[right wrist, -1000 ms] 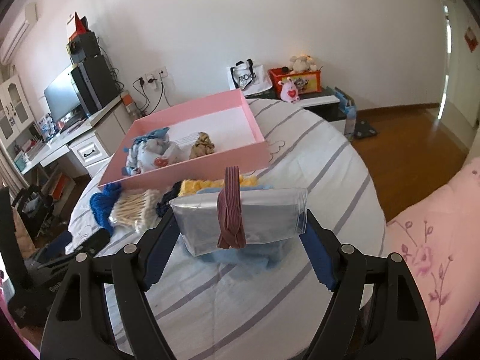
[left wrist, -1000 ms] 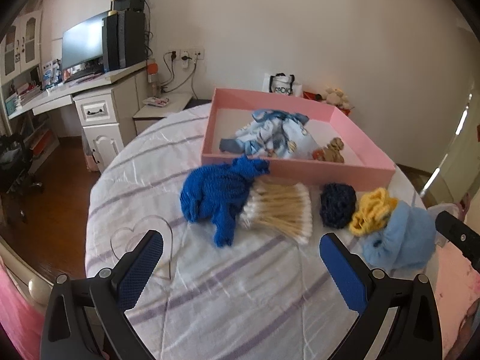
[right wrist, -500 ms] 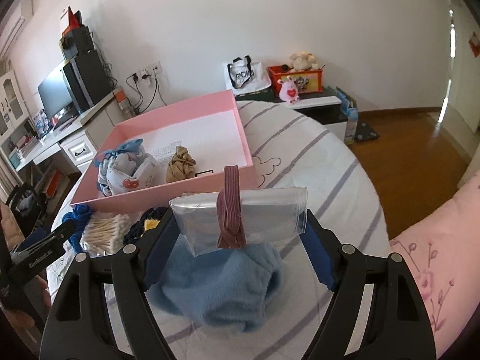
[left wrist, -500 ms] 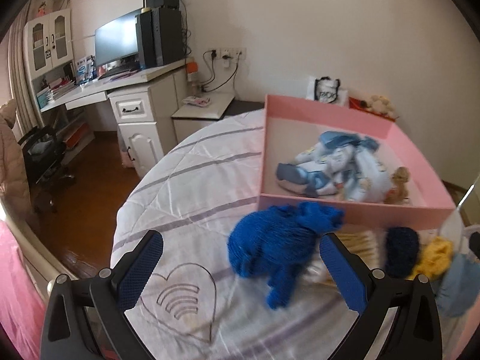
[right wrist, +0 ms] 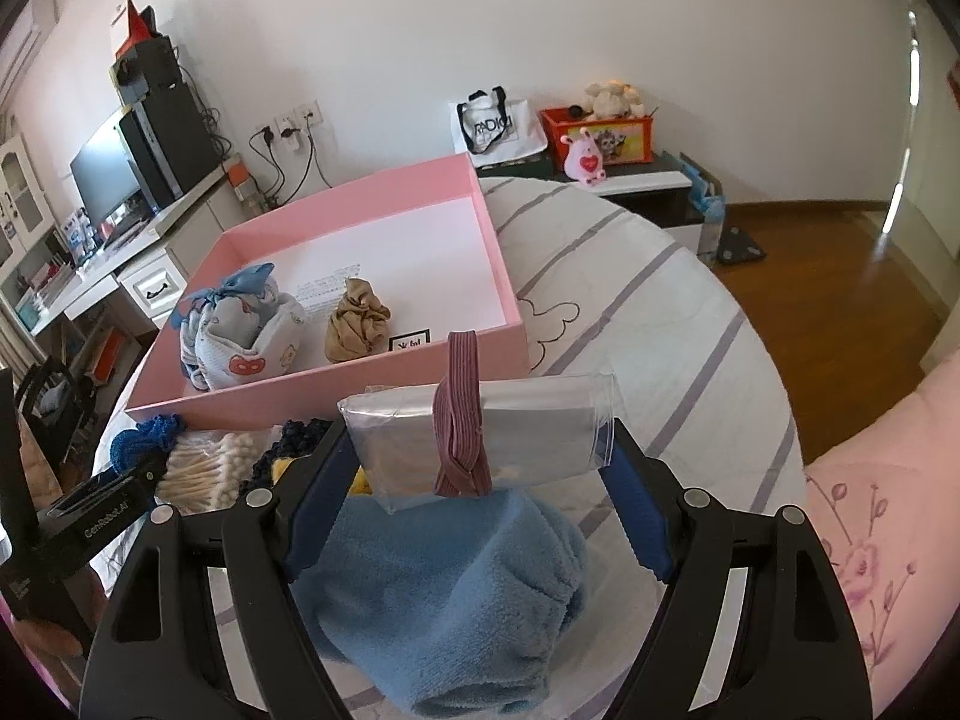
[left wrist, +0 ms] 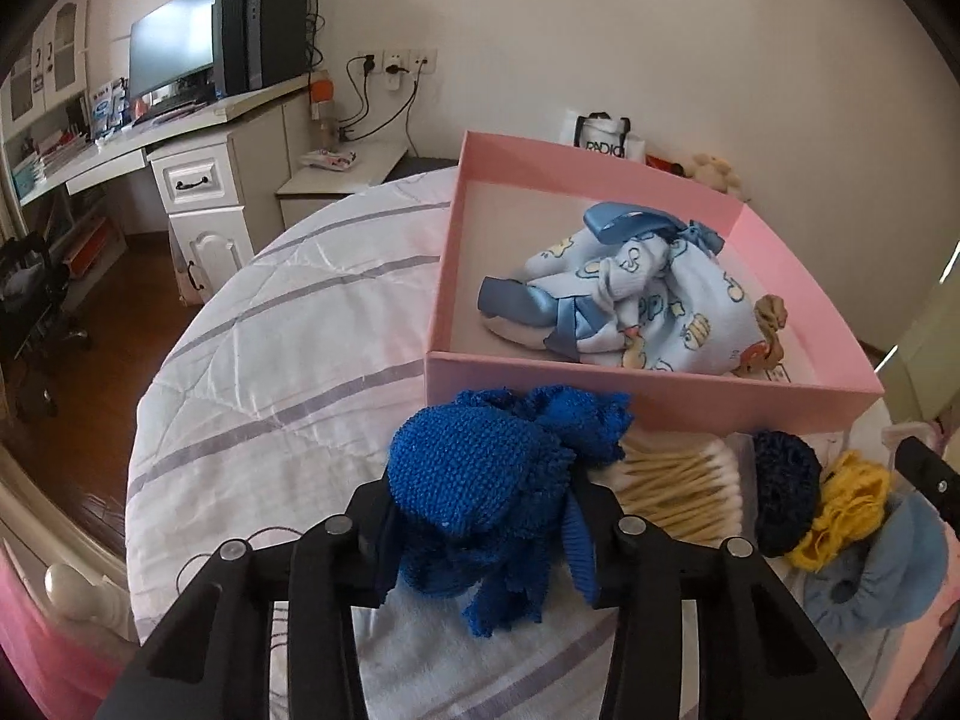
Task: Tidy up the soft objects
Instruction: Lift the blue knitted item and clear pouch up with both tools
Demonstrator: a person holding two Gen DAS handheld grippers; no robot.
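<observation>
Beside the pink box (left wrist: 648, 387), the left claw (left wrist: 480, 531) is clenching the blue knit (left wrist: 474, 480); lifting should clear the wall. The right claw (right wrist: 480, 468) is gripping a clear pouch (right wrist: 534, 438).

— Where's the blue knit (left wrist: 474, 480)?
— Bunched up on the quilt just in front of the pink box (left wrist: 654, 399), touching the cotton swabs (left wrist: 678, 489).
— And inside the box?
— A printed baby cloth (left wrist: 648, 306) with blue ribbon, crumpled at the near left, and a small tan bundle (right wrist: 355, 329) beside it.
— The rest?
— A navy scrunchie (left wrist: 783, 492) and a yellow one (left wrist: 846, 504) lie side by side. The light-blue fleece (right wrist: 468, 582) sags under a clear bag (right wrist: 528, 432) banded with a mauve hair tie (right wrist: 459, 420).
</observation>
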